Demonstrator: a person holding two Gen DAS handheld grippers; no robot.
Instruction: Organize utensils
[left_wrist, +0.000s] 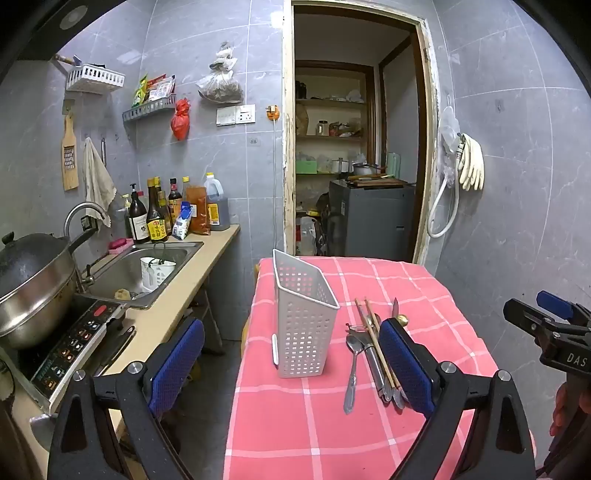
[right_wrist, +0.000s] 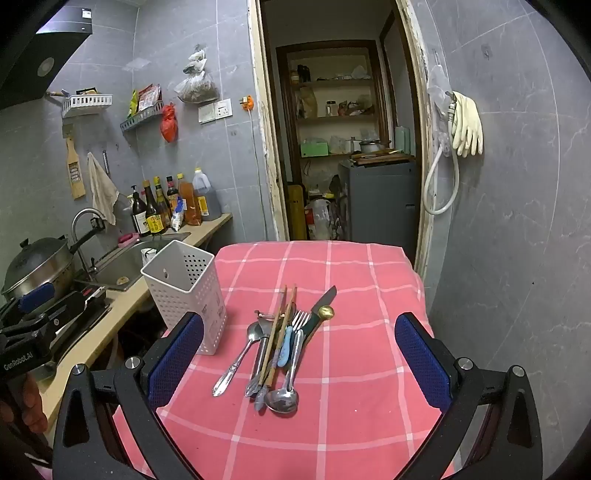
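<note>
Utensil pile (right_wrist: 277, 347): on pink checked tablecloth (right_wrist: 332, 424), long axes running near-to-far, chopsticks (right_wrist: 277, 332) on top.
White perforated holder (right_wrist: 184, 291): upright, left of pile, nothing visible inside.
Left gripper (left_wrist: 291, 365): jaws spread, holding nothing.
Right gripper (right_wrist: 299, 362): jaws spread, holding nothing.

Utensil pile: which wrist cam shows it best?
Right wrist: the utensil pile lies unobstructed between the open fingers, spoons, fork, chopsticks and knife all distinct. In the left wrist view, the pile is partly hidden behind that gripper's finger.
</note>
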